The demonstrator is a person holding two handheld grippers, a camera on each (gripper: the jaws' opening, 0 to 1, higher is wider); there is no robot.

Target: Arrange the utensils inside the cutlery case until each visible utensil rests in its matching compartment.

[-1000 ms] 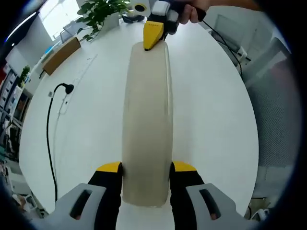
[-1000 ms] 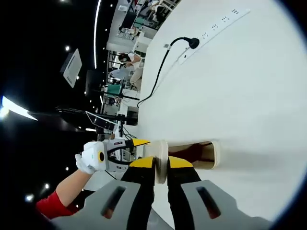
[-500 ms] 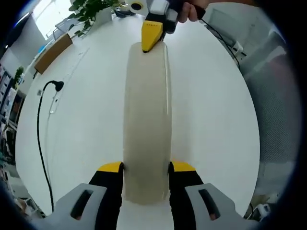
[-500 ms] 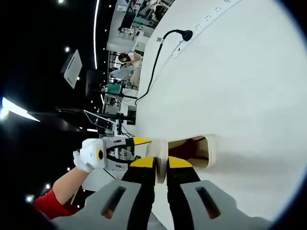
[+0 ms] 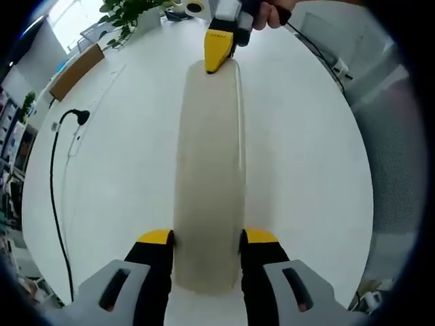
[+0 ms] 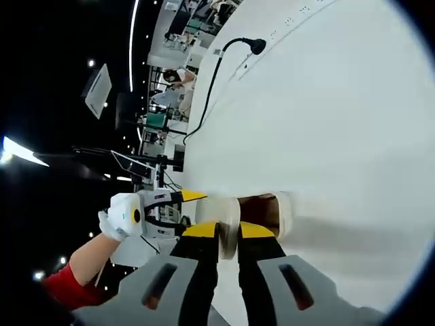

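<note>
**A:** How's the cutlery case (image 5: 207, 176) being held?

**B:** It's pinched from both ends. In the left gripper view, the left gripper (image 5: 207, 239) is clamped across the near end, one yellow-tipped jaw pressed on each side of the case. At the far end the right gripper (image 5: 219, 51) is seen coming in from the top, its yellow tip touching the case, with bare fingers (image 5: 270, 13) wrapped around its handle.

**A:** And from the other side?

**B:** In the right gripper view the jaws are closed tight on the thin end wall of the case (image 6: 228, 219), nearly touching each other. The left gripper (image 6: 153, 204) is seen at the left, held in a white-gloved hand (image 6: 117, 214) with a red sleeve (image 6: 66, 284) behind it.

**A:** What's the case like?

**B:** Long, narrow, rounded corners, milky translucent plastic, smooth matte look. A dark reddish inside is glimpsed through the open end; contents can't be made out. It's held over a plain white table (image 5: 306, 163), where a black cable (image 5: 53, 197) and a white power strip (image 5: 76, 140) lie well apart from it.
</note>
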